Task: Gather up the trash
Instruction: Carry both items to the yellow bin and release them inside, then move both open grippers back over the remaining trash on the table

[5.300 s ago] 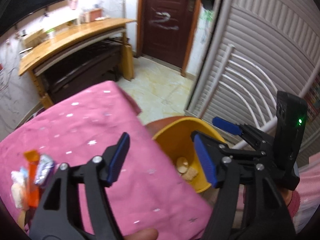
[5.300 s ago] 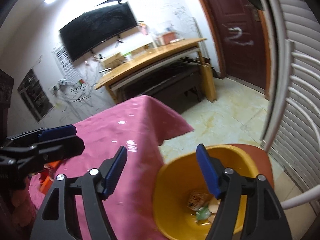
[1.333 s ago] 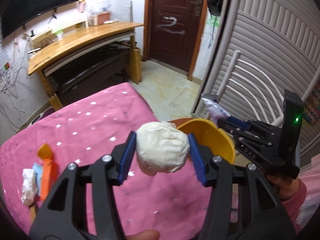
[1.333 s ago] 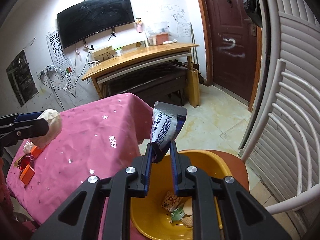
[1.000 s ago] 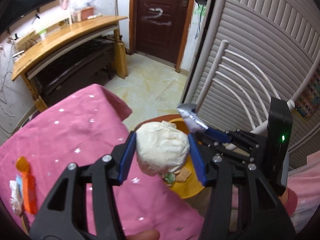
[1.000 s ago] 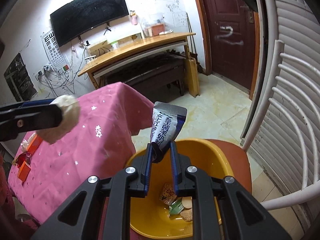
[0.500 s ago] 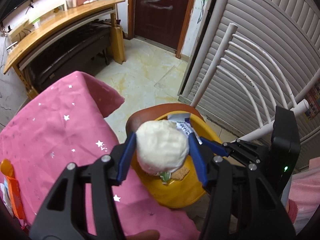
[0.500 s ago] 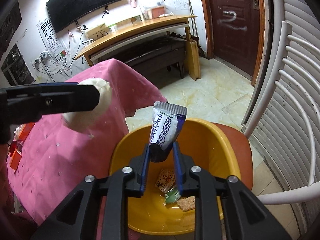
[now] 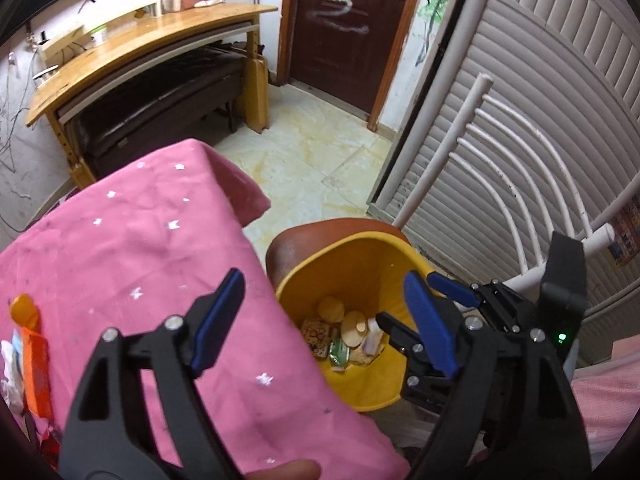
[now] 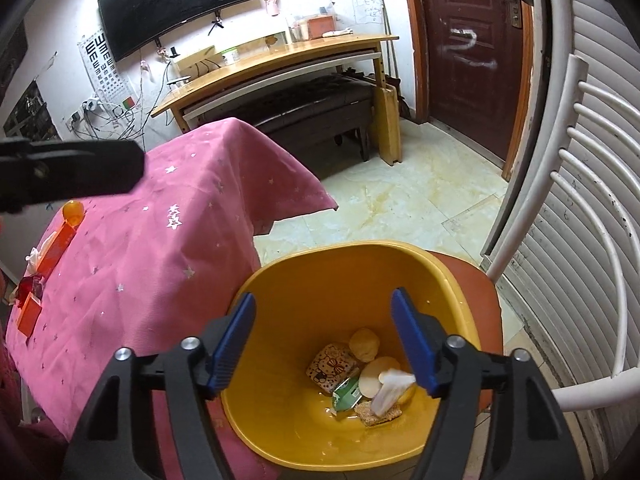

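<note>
- Pink star-print cloth (image 10: 152, 264) covers the surface beside a yellow bin (image 10: 320, 276) on a brown chair seat (image 10: 486, 304).
- Crumpled wrappers (image 10: 360, 372) lie in the bin's bottom.
- Left gripper (image 9: 324, 320) and right gripper (image 10: 324, 340) are seen with jaws just opened wide, empty.

Left tool (image 9: 324, 316), jaws just opened and empty, hangs over the yellow bin (image 9: 372, 248) of trash

Both hand-held grippers (image 9: 324, 312) (image 10: 334, 338) have just opened, dropping paper ball (image 10: 364, 343) and wrapper (image 10: 390, 390) into yellow bin (image 10: 320, 280).
</note>
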Demonstrator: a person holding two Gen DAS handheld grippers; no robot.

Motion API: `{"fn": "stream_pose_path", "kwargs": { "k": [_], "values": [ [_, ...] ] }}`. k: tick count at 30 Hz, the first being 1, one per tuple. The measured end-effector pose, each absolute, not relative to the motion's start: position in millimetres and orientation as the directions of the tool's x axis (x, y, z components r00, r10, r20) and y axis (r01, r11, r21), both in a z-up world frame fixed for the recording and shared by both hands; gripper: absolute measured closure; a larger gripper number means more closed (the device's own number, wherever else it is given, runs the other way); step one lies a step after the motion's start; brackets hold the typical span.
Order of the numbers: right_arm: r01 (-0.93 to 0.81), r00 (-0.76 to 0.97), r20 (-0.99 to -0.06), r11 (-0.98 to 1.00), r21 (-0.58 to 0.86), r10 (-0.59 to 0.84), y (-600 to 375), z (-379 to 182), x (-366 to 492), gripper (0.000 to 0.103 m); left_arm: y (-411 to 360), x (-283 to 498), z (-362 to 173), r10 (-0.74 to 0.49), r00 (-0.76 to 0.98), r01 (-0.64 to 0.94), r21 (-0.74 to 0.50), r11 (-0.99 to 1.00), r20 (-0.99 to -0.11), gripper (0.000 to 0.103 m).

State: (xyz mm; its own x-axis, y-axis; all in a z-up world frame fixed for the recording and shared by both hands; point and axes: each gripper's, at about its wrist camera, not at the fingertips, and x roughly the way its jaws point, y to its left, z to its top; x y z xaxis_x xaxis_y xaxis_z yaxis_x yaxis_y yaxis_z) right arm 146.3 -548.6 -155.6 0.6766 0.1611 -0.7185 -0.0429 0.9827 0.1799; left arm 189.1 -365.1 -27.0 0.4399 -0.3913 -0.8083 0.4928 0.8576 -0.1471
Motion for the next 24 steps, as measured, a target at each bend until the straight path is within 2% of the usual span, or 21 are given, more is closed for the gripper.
{"fn": "stream_pose_path", "kwargs": {
  "k": [8,16,24],
  "values": [
    [-0.081,0.689,-0.707,0.986,0.145,0.161,-525,-144,146,0.026,-314,176,-8,-0.402,0.499,0.44,-0.175,0.881,-0.768,0.024],
    [-0.156,0.717,-0.674,0.983,0.098,0.181,-484,-117,147,0.021,-237,167,9,-0.323,0.595,0.339,-0.135,0.931,-0.736,0.021],
    [-0.292,0.717,-0.642,0.954,0.075,0.27,-413,-91,151,0.018,-146,159,25,-0.224,0.671,0.198,-0.121,0.973,-0.707,0.019]
  ]
}}
